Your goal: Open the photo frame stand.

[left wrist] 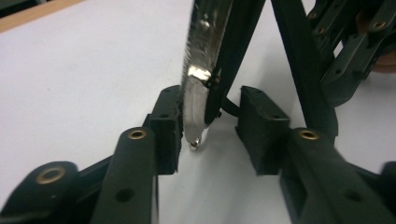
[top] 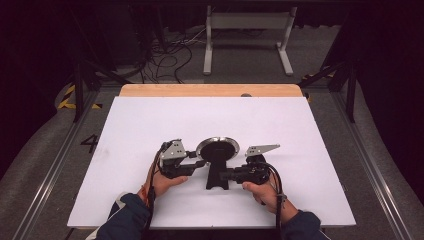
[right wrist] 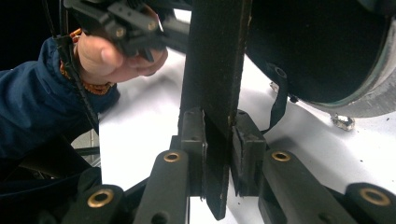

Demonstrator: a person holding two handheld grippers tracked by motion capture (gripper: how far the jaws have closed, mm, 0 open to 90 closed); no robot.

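You are steadying a round mirror (top: 217,148) on its black stand (top: 218,175) over the white table (top: 150,125). Your right gripper (top: 226,175) is clamping the stand's flat upright between its pads. Your left gripper (top: 201,162) is released, its jaws straddling the mirror's metal rim without pinching it. Next, likely withdraw the left gripper clear of the rim.
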